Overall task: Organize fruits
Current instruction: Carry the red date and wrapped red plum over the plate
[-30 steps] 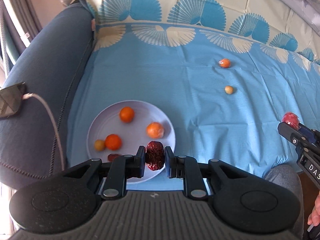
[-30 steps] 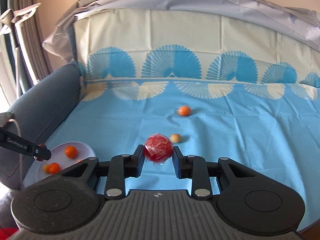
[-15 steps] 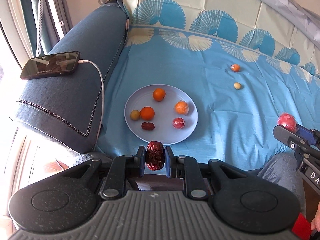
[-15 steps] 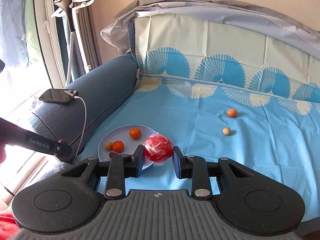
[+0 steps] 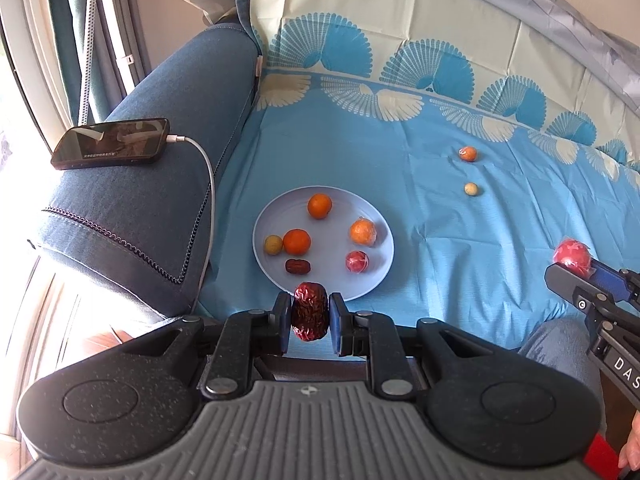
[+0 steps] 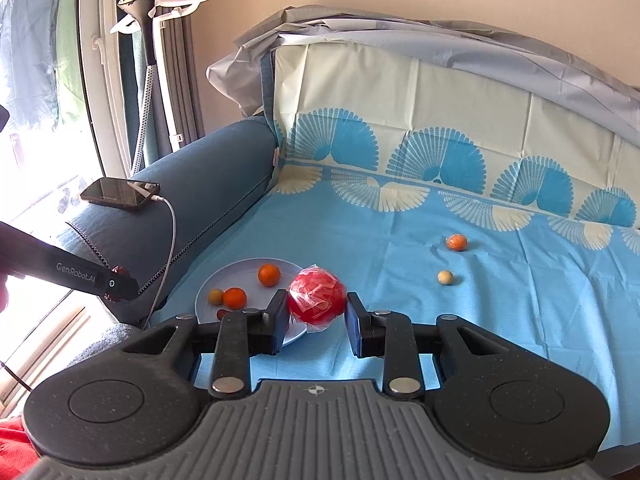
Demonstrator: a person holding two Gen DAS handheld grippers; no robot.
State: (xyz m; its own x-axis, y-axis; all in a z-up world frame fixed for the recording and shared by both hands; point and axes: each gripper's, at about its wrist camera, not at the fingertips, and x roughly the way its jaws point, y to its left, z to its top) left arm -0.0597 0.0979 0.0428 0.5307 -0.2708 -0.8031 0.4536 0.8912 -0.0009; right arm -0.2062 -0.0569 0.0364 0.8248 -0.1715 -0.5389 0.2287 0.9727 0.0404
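Observation:
My left gripper (image 5: 309,317) is shut on a wrinkled dark red date (image 5: 310,311), held above the near rim of a pale blue plate (image 5: 380,248). The plate holds several fruits: oranges (image 5: 319,205), a small yellow fruit (image 5: 273,244), a date (image 5: 297,266) and a wrapped red fruit (image 5: 357,261). My right gripper (image 6: 317,312) is shut on a wrapped red fruit (image 6: 317,297), held in the air right of the plate (image 6: 240,276). A wrapped orange fruit (image 6: 456,242) and a small pale fruit (image 6: 445,277) lie on the blue cloth farther back.
A blue sofa armrest (image 5: 160,184) stands left of the plate, with a phone (image 5: 110,148) and its white cable (image 5: 208,184) on top. The patterned cloth rises up the backrest (image 6: 440,100). A garment steamer (image 6: 146,40) stands by the window.
Both grippers have pulled back and up from the cloth with their fruits still held. The plate, armrest and phone have come fully into view.

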